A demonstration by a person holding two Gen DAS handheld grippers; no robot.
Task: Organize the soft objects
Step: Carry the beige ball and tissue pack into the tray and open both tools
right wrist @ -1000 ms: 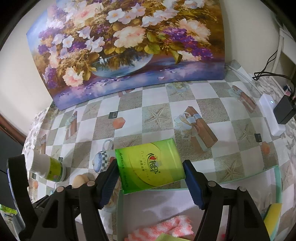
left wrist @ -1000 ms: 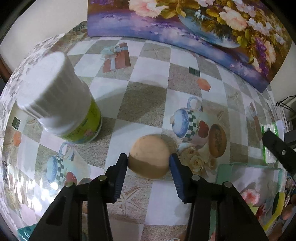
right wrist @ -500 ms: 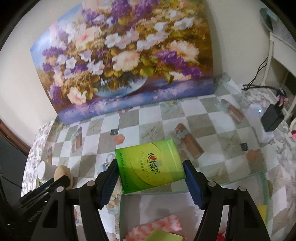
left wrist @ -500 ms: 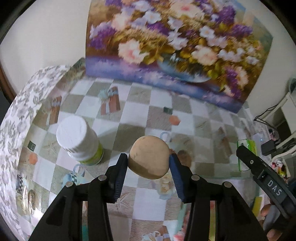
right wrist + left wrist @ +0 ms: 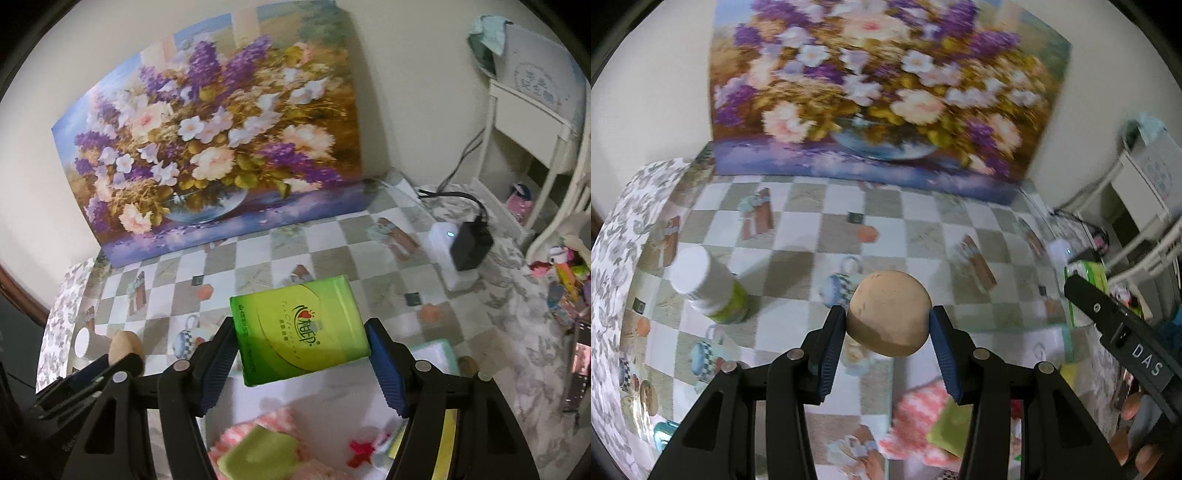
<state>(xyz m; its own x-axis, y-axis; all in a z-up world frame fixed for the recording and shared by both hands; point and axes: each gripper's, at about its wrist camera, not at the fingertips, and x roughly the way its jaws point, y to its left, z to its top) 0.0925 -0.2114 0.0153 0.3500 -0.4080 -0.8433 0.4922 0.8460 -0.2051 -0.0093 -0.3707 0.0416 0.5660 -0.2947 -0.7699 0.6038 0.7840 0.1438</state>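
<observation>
My left gripper is shut on a tan soft ball and holds it up over the checkered table. My right gripper is shut on a green tissue pack and holds it above a pale tray. The tray holds a pink striped cloth, a green sponge and a red item. In the left wrist view the cloth and sponge lie just below and right of the ball. The ball and left gripper show in the right wrist view.
A white-capped bottle with a green label stands at the table's left. A large flower painting leans on the back wall. A white box with a black charger sits at the table's right. A white chair stands beyond.
My left gripper has lifted the tan ball off the table and carried it up and right toward the tray. My right gripper has risen with the tissue pack still in it.
</observation>
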